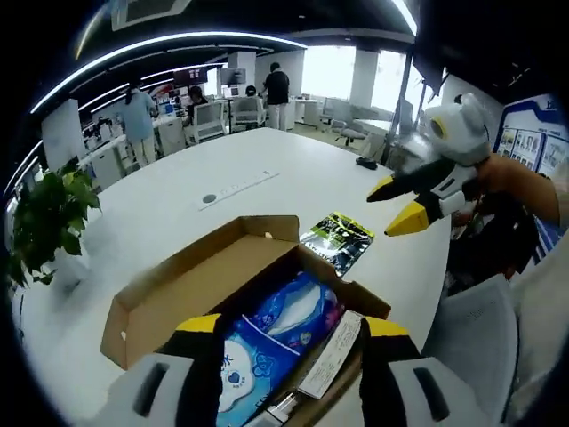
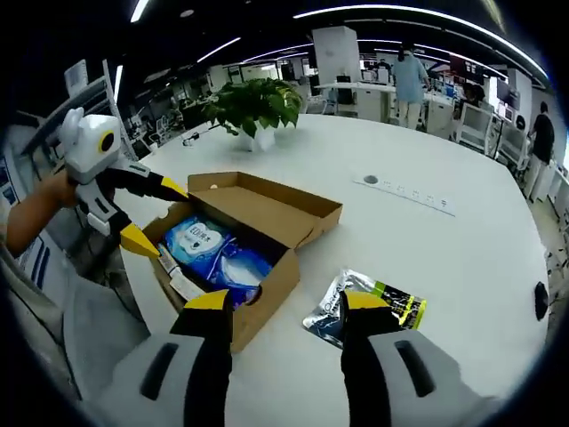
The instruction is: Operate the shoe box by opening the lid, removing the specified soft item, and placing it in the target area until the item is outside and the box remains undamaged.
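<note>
Cardboard shoe box [image 2: 253, 240], lid open, holds a blue soft pack [image 2: 218, 253].

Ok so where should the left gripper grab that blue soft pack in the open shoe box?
Pinch the blue soft pack at its puffy upper end, coming straight down through the open top of the shoe box. It lies flat and nearly fills the box, with a white item against one edge, so the sides probably give no room. Left gripper is open.
</note>
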`<control>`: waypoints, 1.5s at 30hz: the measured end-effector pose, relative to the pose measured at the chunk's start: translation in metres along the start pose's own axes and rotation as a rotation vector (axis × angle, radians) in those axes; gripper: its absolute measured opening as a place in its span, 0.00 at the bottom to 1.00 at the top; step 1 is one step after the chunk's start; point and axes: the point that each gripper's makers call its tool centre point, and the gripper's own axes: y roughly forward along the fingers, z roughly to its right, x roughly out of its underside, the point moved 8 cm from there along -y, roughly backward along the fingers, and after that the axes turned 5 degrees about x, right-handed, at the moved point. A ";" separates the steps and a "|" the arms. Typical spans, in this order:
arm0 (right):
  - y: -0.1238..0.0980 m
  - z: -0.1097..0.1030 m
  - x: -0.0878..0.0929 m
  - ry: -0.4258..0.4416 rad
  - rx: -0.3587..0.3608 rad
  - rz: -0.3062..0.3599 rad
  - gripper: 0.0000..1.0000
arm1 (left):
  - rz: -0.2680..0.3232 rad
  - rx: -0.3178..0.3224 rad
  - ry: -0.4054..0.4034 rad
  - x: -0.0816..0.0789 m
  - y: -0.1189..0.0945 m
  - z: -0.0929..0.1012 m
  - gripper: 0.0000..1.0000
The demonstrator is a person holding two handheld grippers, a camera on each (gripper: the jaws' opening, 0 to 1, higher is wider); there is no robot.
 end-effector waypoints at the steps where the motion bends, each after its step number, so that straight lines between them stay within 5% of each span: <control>1: 0.003 -0.004 -0.001 -0.010 -0.012 0.001 0.45 | 0.002 -0.008 -0.007 0.003 -0.003 -0.002 0.63; 22: 0.055 -0.052 -0.010 -0.098 -0.120 -0.011 0.43 | 0.072 -0.175 -0.135 0.060 -0.059 -0.038 0.61; 32: 0.084 -0.070 -0.015 -0.138 -0.162 -0.013 0.35 | 0.100 -0.260 -0.226 0.088 -0.079 -0.045 0.41; 45: 0.118 -0.086 -0.012 -0.187 -0.196 -0.080 0.30 | 0.071 -0.324 -0.333 0.124 -0.072 -0.053 0.27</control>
